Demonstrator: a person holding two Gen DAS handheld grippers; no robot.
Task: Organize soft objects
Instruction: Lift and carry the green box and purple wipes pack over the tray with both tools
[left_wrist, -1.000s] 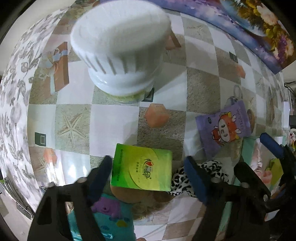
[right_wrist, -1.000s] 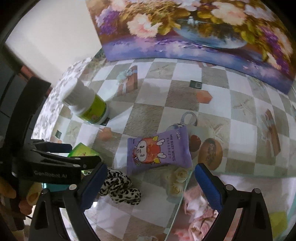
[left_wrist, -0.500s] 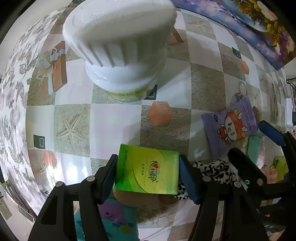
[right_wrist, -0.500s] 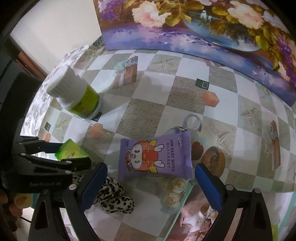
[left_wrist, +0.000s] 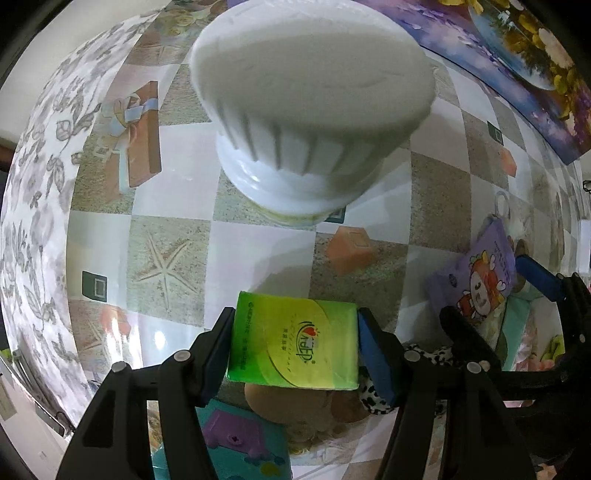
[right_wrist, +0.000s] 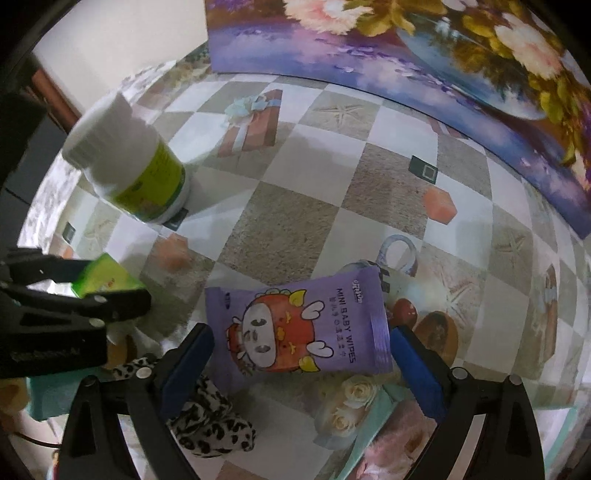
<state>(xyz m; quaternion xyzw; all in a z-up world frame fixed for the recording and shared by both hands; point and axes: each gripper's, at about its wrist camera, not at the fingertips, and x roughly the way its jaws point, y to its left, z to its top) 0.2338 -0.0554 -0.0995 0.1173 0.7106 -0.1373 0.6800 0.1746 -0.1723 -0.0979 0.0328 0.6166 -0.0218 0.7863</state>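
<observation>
Our left tool (left_wrist: 295, 354) points straight down, and its two blue pads are clamped on the short sides of the green tissue pack (left_wrist: 293, 349), which fills the whole gap between them. Ahead of that pack we see bare checkered tabletop (left_wrist: 258, 254) and then the white-capped bottle (left_wrist: 310, 107), standing upright and looming close to the camera, with a strip of free surface between it and the pack's far edge. Beneath the pack and toward us lie a teal printed pack (left_wrist: 229, 446) and, just to the tool's right, the leopard-print fabric piece (left_wrist: 373, 400).

Our right tool (right_wrist: 301, 365) has its fingers spread apart, standing on either side of the purple baby wipes pack (right_wrist: 306, 328). Whether the pads touch the pack's two ends we cannot tell; the left end looks slightly clear of the pad. The pack lies flat, its far edge tilted up to the right. The leopard-print fabric piece sits just under the tool's left finger (right_wrist: 186, 363), crowding that side. Ahead of the pack the tabletop is open as far as the flower painting (right_wrist: 406, 44) propped along the back edge. To the left, the left tool and its green pack are near but apart from us.
</observation>
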